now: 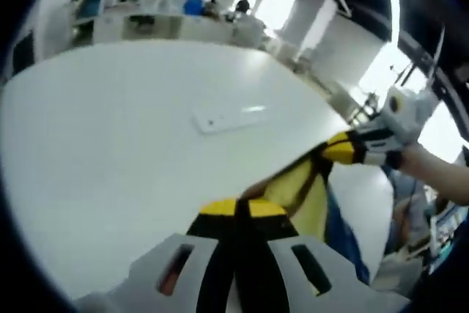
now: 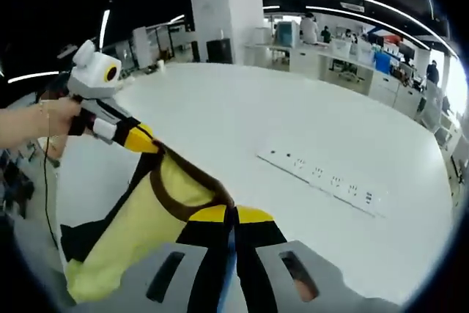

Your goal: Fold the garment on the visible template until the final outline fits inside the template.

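Garment of yellow cloth with dark brown trim (image 2: pixel 150 210) is held stretched above the white table (image 2: pixel 242 122) between the left gripper (image 2: pixel 135 139) and right gripper (image 2: pixel 233 215), both clamped on it. Slippage would drop an edge.

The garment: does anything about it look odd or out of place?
Yes. The yellow garment is not lying on the white table. It hangs stretched between the left gripper and right gripper, both shut on its dark-trimmed edge, drooping over the table's edge.
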